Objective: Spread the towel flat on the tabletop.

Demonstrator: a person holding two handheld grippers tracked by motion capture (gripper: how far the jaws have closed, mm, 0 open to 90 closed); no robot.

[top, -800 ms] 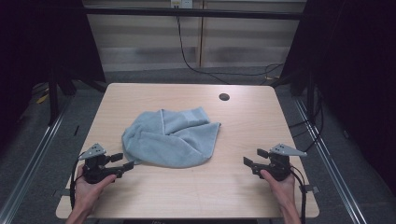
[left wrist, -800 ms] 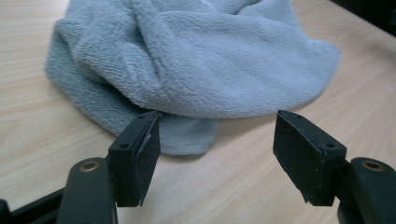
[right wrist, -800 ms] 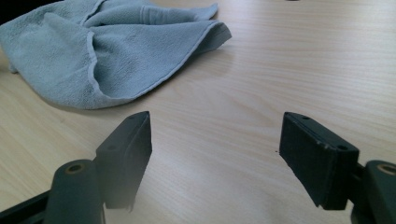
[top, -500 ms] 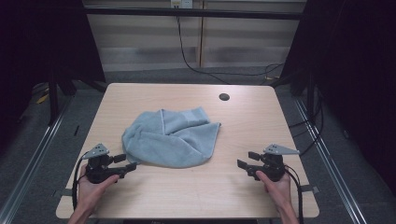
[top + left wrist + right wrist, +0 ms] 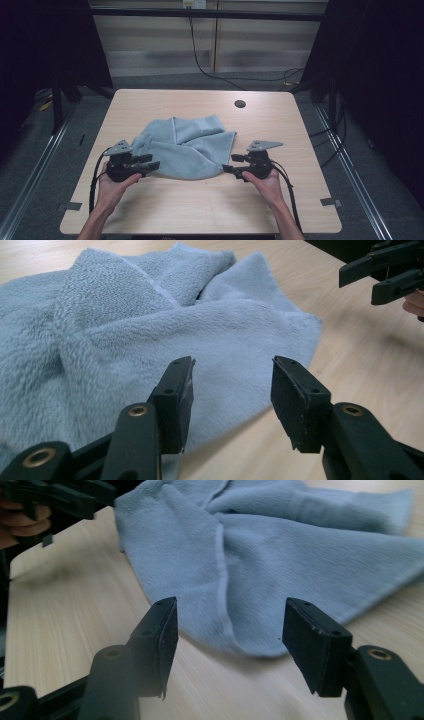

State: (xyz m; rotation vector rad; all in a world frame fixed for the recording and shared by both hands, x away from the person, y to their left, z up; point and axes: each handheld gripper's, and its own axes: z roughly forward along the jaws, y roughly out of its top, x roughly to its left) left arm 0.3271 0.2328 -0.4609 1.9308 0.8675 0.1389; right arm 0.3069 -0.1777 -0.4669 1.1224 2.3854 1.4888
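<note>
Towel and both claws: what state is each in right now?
Towel: crumpled and folded over itself, lying on the table, not held.
Left claw: open, at the towel's left edge, near jaw over the cloth.
Right claw: open, at the towel's right edge, nothing pressed between the jaws.
Table hole: uncovered, apart from the towel.

High view looks down; gripper views face the towel (image 5: pixel 186 147) closely.
</note>
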